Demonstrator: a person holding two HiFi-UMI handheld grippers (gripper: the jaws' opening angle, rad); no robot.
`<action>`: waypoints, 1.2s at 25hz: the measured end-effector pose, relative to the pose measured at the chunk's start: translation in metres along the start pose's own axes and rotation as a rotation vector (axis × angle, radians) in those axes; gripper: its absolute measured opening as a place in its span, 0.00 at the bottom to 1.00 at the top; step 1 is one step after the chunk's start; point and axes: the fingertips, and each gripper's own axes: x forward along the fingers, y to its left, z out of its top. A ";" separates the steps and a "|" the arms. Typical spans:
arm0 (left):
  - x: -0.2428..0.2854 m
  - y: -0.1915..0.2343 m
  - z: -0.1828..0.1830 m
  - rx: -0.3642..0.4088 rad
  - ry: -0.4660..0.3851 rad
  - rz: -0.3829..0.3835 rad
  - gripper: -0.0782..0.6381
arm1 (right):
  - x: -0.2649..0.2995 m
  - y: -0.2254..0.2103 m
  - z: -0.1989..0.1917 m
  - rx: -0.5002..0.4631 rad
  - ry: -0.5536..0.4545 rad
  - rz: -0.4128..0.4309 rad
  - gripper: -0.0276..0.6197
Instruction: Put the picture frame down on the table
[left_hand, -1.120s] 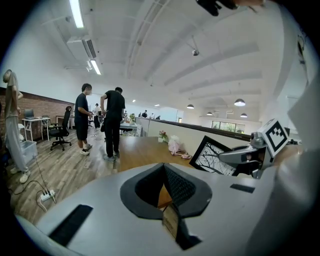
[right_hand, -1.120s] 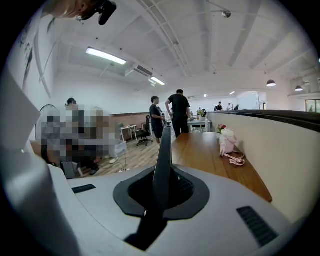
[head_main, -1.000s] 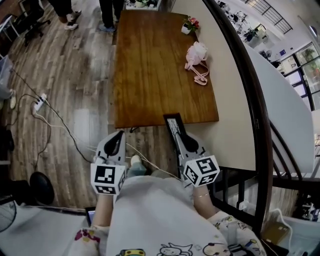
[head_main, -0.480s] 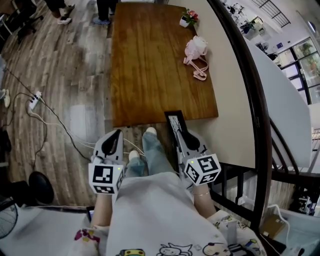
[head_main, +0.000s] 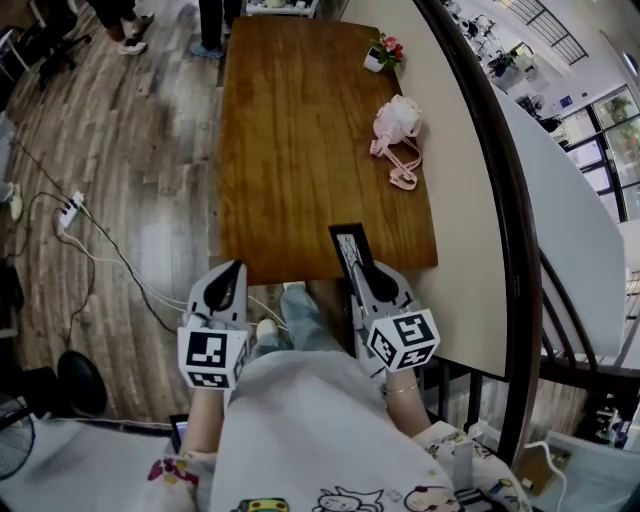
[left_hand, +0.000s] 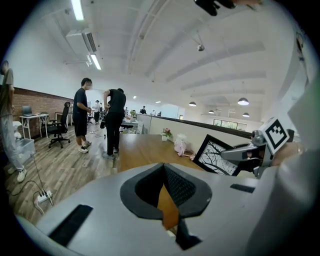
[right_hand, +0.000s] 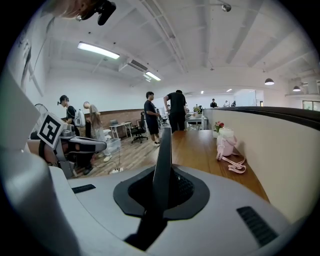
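Both grippers have come forward toward the worktop (head_main: 290, 150): a moment ago the picture frame (head_main: 348, 245) stopped just short of its near edge, and now the top of the frame overlaps that edge in the head view. The leg I had swung ahead is back under me, with one shoe (head_main: 266, 328) showing between the grippers. My right gripper (head_main: 364, 270) is clenched on the frame's lower part, the frame standing edge-on between the jaws in the right gripper view. The frame is in the air near the worktop's near right corner, leaning, its black-and-white tree picture facing my left side. My left gripper (head_main: 235, 270) is beside it, well apart, its jaws together at the tips with nothing between them. I count one frame, one worktop and two grippers. On the worktop lie one pink bag (head_main: 397, 120) by the right edge and one small flower pot (head_main: 378, 55) at the far right corner. Two people (head_main: 213, 22) stand at the far end. One power strip (head_main: 70, 208) lies on the wooden floor to the left, cables trailing from it.
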 end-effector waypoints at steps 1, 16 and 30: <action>0.010 0.001 0.005 0.002 -0.003 0.001 0.11 | 0.008 -0.007 0.005 -0.002 -0.003 0.003 0.09; 0.128 0.010 0.078 0.005 -0.040 0.091 0.11 | 0.103 -0.095 0.075 -0.060 -0.036 0.112 0.09; 0.146 0.014 0.092 0.007 -0.053 0.157 0.11 | 0.124 -0.110 0.084 -0.053 -0.037 0.177 0.08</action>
